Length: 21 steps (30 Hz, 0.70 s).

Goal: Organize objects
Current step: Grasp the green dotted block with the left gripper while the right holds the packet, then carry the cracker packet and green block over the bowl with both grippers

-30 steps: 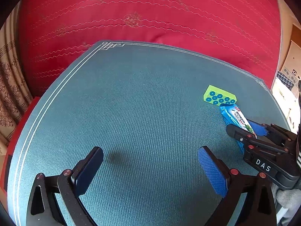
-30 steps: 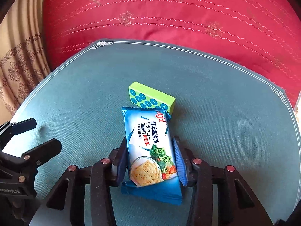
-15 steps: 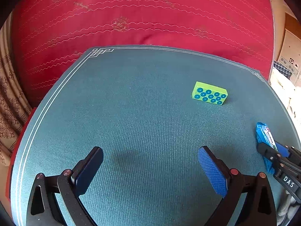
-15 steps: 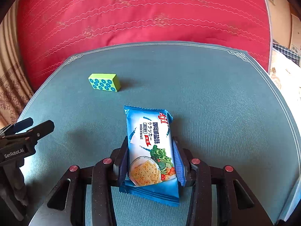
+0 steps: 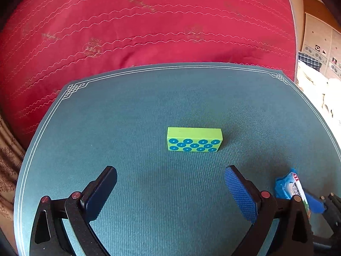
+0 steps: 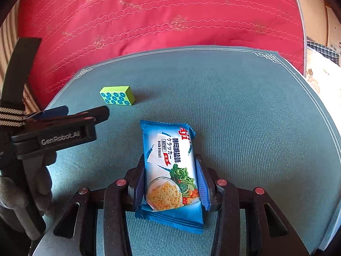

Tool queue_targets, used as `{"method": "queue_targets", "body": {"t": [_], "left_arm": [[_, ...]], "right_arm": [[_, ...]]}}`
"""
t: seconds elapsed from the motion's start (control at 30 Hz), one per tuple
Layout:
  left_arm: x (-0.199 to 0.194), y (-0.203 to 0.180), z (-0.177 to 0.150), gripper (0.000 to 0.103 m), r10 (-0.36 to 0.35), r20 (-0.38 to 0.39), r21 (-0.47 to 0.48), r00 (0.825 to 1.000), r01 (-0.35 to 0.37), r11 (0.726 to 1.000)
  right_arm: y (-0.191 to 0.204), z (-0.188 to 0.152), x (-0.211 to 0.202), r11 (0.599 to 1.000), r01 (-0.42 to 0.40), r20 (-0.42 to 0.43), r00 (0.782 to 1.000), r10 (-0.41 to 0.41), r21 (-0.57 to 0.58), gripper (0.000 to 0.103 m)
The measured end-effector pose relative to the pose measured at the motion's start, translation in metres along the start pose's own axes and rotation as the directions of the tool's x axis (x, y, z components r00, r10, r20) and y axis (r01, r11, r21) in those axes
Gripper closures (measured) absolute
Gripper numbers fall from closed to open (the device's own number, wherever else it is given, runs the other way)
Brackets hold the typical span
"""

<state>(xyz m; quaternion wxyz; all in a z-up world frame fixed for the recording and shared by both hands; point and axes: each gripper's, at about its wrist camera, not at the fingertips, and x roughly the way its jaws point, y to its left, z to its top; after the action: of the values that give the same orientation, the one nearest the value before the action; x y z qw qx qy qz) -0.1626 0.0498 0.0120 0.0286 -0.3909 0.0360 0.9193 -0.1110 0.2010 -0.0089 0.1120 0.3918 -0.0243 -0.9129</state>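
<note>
A teal mat (image 5: 149, 111) with a white line border is lying over a red quilt (image 5: 149, 25), which is filling the far side from about 9 to 3 o'clock in both views. At the right edge, around 2 to 3 o'clock, pale cloth (image 5: 315, 89) and a cabinet (image 5: 319, 38) are showing beyond the mat; a patterned curtain (image 5: 8, 162) is hanging at 8 o'clock in the left wrist view. A green tile (image 5: 194, 139) with blue dots is standing on its long edge near the mat's middle, dotted face toward the cameras, with nothing touching it. In the right wrist view the tile (image 6: 117, 96) is sitting at 11 o'clock, and the left gripper (image 6: 70, 115), marked GenRobot.AI and held in a grey gloved hand (image 6: 25, 187), is reaching in from 9 o'clock, just short of the tile. Bare mat is lying open on every side of the tile and from 12 to 4 o'clock ahead of the right gripper (image 6: 170, 179). The left gripper (image 5: 170, 189) is holding its fingers wide apart over bare mat with nothing between them, the tile lying ahead at 12 o'clock. The right gripper is clamping a blue cracker packet (image 6: 170, 170) across its width, the packet's far end pointing to 12 o'clock; the packet (image 5: 292, 187) is showing at 4 o'clock in the left wrist view.
</note>
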Motion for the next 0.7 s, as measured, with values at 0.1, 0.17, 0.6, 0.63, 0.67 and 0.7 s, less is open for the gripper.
{"method": "queue_targets", "body": {"t": [0.1,0.17,0.6,0.63,0.67,0.7], "left_arm": [[0.010,-0.007,0.007,0.001,0.008,-0.005,0.006,1.000,-0.008,1.000],[0.017,-0.007,0.011,0.001,0.015,-0.010,0.003,1.000,-0.015,1.000],[0.038,-0.008,0.021,0.025,-0.023,-0.050,-0.007,0.998,0.022,1.000],[0.037,-0.008,0.020,0.029,-0.027,-0.045,-0.003,0.999,0.027,1.000],[0.036,-0.009,0.019,0.036,-0.033,-0.039,0.004,0.999,0.033,0.999],[0.034,-0.010,0.018,0.039,-0.039,-0.033,0.012,0.999,0.040,0.999]], "right_arm": [[0.000,0.000,0.000,1.000,0.000,0.000,1.000,0.000,0.000,0.060],[0.000,0.000,0.000,1.000,-0.001,0.001,1.000,0.001,0.001,0.060],[0.002,-0.001,0.001,1.000,0.002,0.001,1.000,-0.002,-0.002,0.060],[0.002,-0.001,0.001,1.000,0.001,0.001,1.000,-0.001,-0.002,0.060],[0.002,-0.001,0.001,1.000,0.002,0.002,1.000,-0.002,-0.002,0.060],[0.002,-0.001,0.001,1.000,0.002,0.002,1.000,-0.002,-0.002,0.060]]}}
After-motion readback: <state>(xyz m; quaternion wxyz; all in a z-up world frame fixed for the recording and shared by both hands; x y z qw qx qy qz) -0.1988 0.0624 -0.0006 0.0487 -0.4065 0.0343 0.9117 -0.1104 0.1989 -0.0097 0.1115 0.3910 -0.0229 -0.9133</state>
